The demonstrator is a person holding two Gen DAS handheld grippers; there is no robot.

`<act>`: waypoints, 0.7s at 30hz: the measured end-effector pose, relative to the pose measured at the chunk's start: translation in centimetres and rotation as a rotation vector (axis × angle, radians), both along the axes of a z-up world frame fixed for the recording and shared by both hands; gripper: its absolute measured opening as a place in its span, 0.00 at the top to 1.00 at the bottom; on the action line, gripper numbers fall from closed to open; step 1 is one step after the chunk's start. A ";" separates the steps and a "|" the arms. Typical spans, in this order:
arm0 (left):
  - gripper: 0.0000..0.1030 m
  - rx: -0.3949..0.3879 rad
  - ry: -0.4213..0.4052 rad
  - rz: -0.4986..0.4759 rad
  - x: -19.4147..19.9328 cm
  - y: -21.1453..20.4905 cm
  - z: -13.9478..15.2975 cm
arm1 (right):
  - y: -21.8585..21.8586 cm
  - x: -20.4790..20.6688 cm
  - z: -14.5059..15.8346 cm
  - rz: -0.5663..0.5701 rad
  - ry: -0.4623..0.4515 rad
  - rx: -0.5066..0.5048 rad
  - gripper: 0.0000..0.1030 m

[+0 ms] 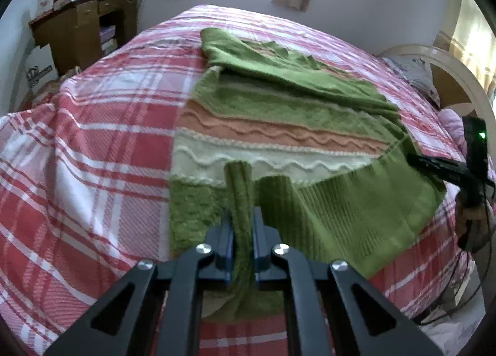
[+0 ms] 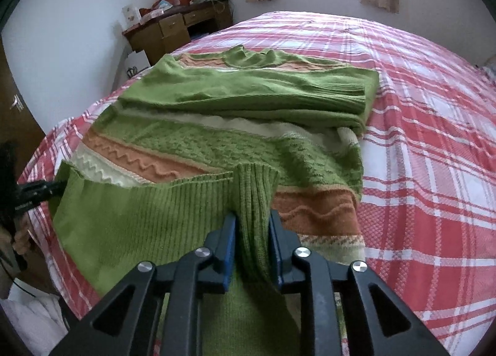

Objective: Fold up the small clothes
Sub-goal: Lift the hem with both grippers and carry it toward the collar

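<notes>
Soft, limp knit sweater (image 1: pixel 279 114) on bed (image 1: pixel 93 139); probably light. Left gripper (image 1: pixel 242 232) and right gripper (image 2: pixel 251 229) both clamped on ribbed hem (image 2: pixel 148 219), nearest bed's front edge.

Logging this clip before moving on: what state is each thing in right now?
Green knitted sweater with orange and white wavy stripes: sleeves folded across chest, ribbed hem lifted.
Left gripper: shut on hem.
Right gripper: shut on hem.
Red and white plaid bedspread: spread flat under the sweater.

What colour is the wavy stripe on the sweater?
The sweater has an orange wavy stripe above a cream one, clearest in the right wrist view.
</notes>
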State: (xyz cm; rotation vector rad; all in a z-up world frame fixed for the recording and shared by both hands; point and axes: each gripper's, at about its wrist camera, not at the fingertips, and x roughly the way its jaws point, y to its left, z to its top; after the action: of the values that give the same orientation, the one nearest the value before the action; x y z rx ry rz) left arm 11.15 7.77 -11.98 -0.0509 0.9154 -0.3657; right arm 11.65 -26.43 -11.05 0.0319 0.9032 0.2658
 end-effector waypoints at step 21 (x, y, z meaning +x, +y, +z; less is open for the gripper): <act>0.92 -0.015 -0.155 0.078 7.2 -1.3 6.3 | -2.5 -0.5 7.3 -0.212 -0.251 -0.004 0.91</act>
State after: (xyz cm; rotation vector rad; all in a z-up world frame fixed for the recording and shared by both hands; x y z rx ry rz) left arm 18.31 6.49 -5.70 -0.0707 0.7556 -0.2995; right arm 11.13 -28.90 -3.75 0.0884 0.6449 0.0678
